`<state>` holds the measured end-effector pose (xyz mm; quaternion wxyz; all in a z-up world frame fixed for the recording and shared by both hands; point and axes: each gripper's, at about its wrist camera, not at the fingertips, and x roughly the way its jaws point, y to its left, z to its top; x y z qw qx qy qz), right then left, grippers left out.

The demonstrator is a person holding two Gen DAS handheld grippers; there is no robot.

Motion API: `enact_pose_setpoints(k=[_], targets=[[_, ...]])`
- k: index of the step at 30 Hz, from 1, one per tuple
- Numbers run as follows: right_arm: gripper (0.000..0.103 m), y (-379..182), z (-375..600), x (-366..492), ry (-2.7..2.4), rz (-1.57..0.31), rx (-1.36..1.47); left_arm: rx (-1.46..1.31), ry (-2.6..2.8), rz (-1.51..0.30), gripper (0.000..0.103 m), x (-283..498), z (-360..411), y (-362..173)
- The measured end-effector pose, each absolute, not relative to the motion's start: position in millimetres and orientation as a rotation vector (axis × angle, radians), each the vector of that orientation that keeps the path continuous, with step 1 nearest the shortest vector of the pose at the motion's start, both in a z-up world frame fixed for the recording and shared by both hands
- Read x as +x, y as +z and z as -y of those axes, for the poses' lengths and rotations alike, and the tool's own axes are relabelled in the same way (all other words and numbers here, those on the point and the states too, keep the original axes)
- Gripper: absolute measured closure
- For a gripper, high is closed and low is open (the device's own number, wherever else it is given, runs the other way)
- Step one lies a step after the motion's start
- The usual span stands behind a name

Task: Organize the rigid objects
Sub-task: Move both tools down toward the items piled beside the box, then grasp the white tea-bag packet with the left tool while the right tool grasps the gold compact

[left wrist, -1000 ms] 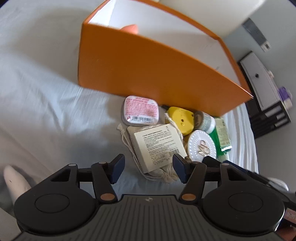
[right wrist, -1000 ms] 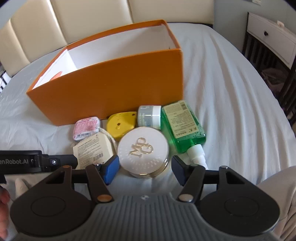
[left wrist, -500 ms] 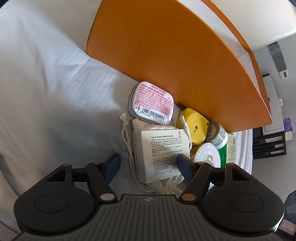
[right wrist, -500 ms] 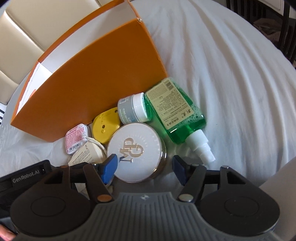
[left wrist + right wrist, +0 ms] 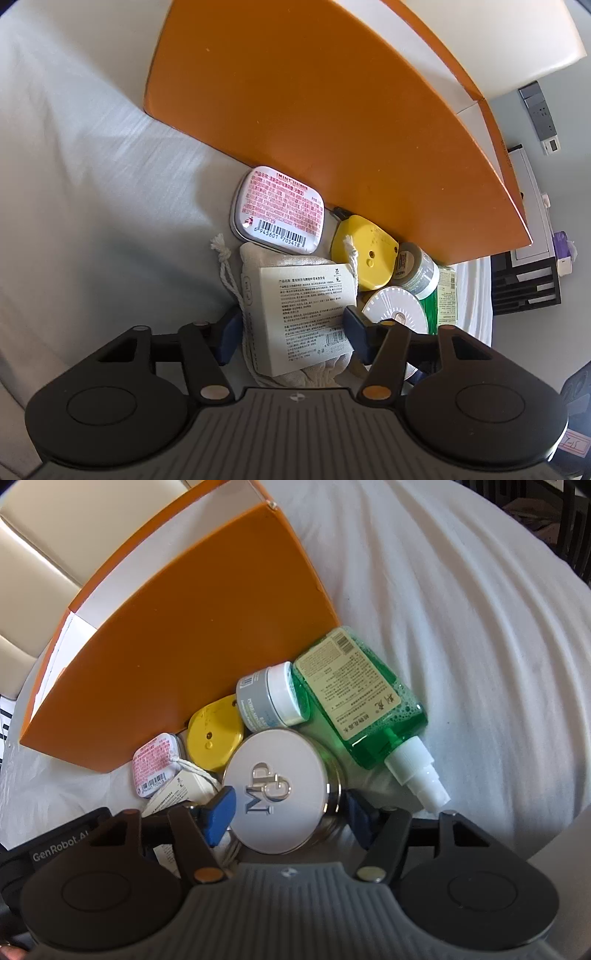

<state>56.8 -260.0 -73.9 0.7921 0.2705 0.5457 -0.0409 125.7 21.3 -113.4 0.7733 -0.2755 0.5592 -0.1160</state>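
Small objects lie on a white sheet against an orange box (image 5: pixel 314 110), which also shows in the right wrist view (image 5: pixel 177 657). My left gripper (image 5: pixel 291 328) is open, its fingers on either side of a white labelled box (image 5: pixel 306 314) that lies on a cloth drawstring pouch (image 5: pixel 321 369). My right gripper (image 5: pixel 288 808) is open, its fingers on either side of a round white compact (image 5: pixel 280 790). A pink mint tin (image 5: pixel 277 210), a yellow case (image 5: pixel 365 251), a grey jar (image 5: pixel 266 698) and a green spray bottle (image 5: pixel 362 698) lie around them.
Cream cushions (image 5: pixel 33 546) stand behind the orange box. A white drawer unit (image 5: pixel 532 206) and dark shelves (image 5: pixel 524 284) are at the far right. The left gripper's body (image 5: pixel 55 849) sits close to my right gripper's left side.
Both grippers have moved forward and down. The left fingers now flank the white box and the right fingers flank the compact. Both stay open.
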Motion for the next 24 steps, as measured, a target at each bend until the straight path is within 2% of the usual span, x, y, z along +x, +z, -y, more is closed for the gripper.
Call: enact_pose_setpoints(k=[2, 8, 14, 24], targets=[[0.049, -68.4, 258.7, 53.8, -0.098, -1.158, 0.565, -0.594, -0.25, -1.203, 0.049, 123.3, -24.1, -110.0], [0.065, -44.5, 247.8, 44.7, -0.085, -1.095, 0.446, -0.569, -0.256, -1.151, 0.065, 113.5, -31.6, -94.3], [0.071, -31.8, 244.1, 42.8, -0.053, -1.058, 0.413, -0.521, -0.305, -1.086, 0.072, 105.4, -26.2, -74.8], [0.074, -31.9, 255.0, 38.1, -0.051, -1.023, 0.464, -0.483, -0.331, -1.07, 0.072, 112.4, -11.7, -67.4]])
